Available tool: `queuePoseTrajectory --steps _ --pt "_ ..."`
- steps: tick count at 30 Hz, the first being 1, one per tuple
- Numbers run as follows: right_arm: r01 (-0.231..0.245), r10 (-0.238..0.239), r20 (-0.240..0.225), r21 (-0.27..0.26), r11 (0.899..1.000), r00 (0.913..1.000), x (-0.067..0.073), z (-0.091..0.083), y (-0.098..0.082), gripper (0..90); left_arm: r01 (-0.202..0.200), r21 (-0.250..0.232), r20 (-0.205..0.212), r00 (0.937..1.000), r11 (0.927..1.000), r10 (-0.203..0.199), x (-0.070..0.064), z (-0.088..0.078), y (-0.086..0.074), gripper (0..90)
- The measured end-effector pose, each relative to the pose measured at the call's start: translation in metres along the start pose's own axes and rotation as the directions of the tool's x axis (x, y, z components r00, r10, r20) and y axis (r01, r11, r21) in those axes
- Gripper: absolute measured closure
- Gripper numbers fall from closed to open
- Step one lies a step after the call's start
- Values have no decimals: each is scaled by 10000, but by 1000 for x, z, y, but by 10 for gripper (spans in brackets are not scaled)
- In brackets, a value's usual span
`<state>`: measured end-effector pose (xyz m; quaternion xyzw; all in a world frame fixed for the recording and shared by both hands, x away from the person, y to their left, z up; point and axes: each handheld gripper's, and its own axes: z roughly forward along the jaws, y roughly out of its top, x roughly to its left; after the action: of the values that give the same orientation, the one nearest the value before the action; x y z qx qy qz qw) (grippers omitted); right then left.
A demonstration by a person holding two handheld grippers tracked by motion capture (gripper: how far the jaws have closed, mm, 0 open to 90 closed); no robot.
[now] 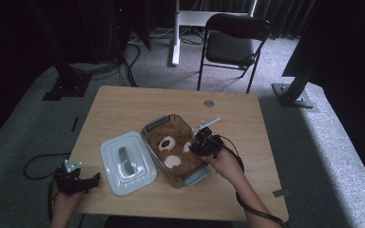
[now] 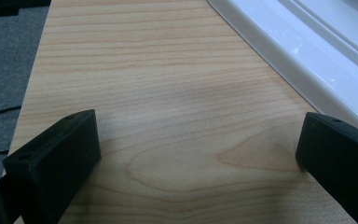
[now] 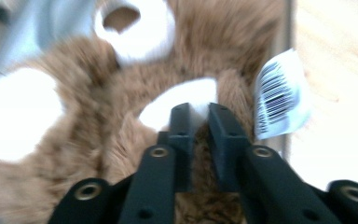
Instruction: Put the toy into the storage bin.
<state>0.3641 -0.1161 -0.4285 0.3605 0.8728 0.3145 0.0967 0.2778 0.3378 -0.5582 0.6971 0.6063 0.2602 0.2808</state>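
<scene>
A brown teddy bear (image 1: 173, 149) with white patches lies inside a clear box (image 1: 153, 125) in the middle of the wooden table (image 1: 138, 102). My right gripper (image 1: 197, 145) reaches into the box from its right side. In the right gripper view the right gripper (image 3: 199, 112) is shut on the teddy bear (image 3: 98, 116), pinching fur at a white paw patch. A barcode tag (image 3: 279, 93) hangs off the bear beside the jaws. My left gripper (image 1: 95, 179) rests at the table's front left edge. In its own view the left gripper (image 2: 200, 135) is open over bare wood.
The box's white lid (image 1: 123, 164) with a grey handle lies flat left of the box; the lid's edge (image 2: 307, 51) runs just right of the left gripper. A black folding chair (image 1: 235, 42) stands beyond the table's far side. Cables lie on the carpet at left.
</scene>
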Motion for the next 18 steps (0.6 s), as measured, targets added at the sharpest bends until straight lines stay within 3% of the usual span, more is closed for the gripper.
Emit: queuePoseTrajectory --steps 2,3,5,6,8,12,15,18 --pt "-76 62 -207 -703 9975 9998 -2 -14 0 661 40 1 -22 10000 10000 -40 0 0 0 3" --pt "-142 117 -238 -1050 9944 9996 -3 -21 1 647 50 -4 -30 10000 10000 -50 -1 0 0 3" --pt "-184 196 60 -1478 9888 9998 -6 -30 1 557 46 9 -33 10000 10000 -46 -1 0 0 3" --pt "-353 414 306 -1782 9834 9987 -11 -34 0 459 51 -2 -24 10000 10000 -51 -1 0 0 3" --pt "-714 802 388 -1910 9790 9960 -19 -37 -1 401 5 -10 4 10000 10000 -5 -2 -1 0 3" --pt "-1352 1497 770 -1673 9766 9857 -36 -34 -6 244 166 339 -131 9998 9993 -162 -4 -3 3 4" --pt "-1838 1992 602 -1996 9625 9781 -47 -33 -10 171 234 371 -122 9997 9990 -229 -7 -8 7 3" --pt "-2183 2402 892 -2040 9543 9666 -56 -30 -16 127 171 385 33 9998 9991 -173 -13 -10 9 3"
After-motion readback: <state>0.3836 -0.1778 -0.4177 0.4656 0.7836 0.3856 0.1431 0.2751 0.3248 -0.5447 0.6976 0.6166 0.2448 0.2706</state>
